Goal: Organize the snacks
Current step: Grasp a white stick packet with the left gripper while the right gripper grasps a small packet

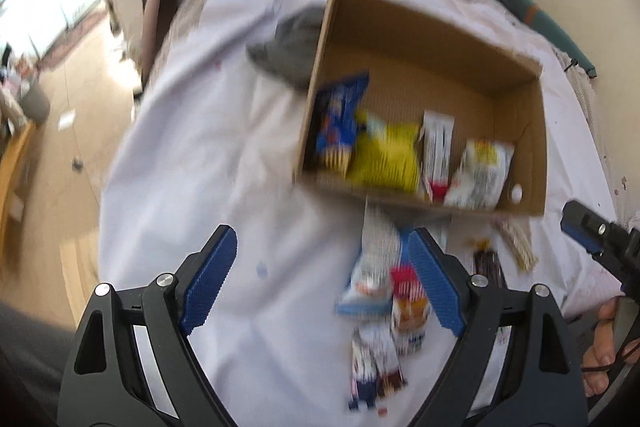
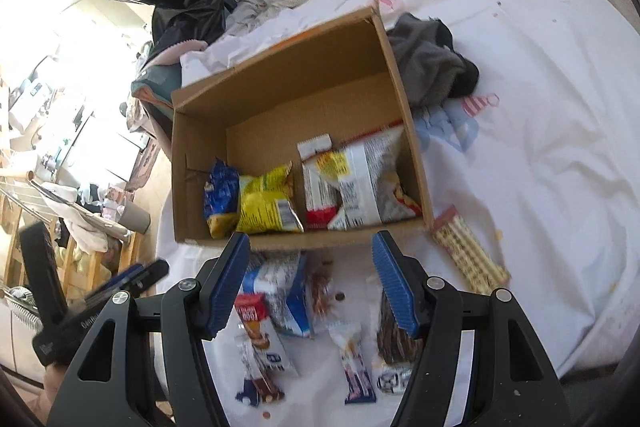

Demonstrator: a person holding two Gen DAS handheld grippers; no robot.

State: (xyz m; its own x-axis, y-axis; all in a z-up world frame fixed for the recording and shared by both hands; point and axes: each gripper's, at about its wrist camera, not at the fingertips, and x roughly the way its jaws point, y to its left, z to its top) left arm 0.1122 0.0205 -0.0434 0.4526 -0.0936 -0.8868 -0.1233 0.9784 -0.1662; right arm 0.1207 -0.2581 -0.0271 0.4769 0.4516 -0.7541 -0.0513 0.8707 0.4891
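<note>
Both grippers are empty right now, jaws spread apart with nothing between the pads. Left gripper [image 1: 322, 281] hangs over the white bedsheet [image 1: 192, 155], right gripper [image 2: 310, 285] sits just near of the cardboard box [image 2: 412, 131], and neither touches a snack.

So the box on the bed already has four packs lined up along its near wall: a blue pack [image 2: 216, 197] on the left, a yellow bag [image 2: 266, 203], a red-and-white wrapper [image 2: 316, 187] and a big white bag [image 2: 368, 183] on the right. Far half of the box is bare cardboard.

Still loose on the sheet, near side of the box: a blue-and-white pouch [image 2: 282, 297], a red-topped bar [image 2: 256, 331], a small bar [image 2: 354, 367], a dark brown pack [image 2: 394, 337] partly behind the right gripper's finger, and a wafer pack [image 2: 470, 257] off to the right.

My read: it's between picks, roughly halfway through. Next move looks like dropping onto one loose pack, probably the pouch or the dark one, closing on it flat, then lifting over the near wall. Those wrappers are crinkly and overlap, so grabbing two at once seems a real risk.
</note>
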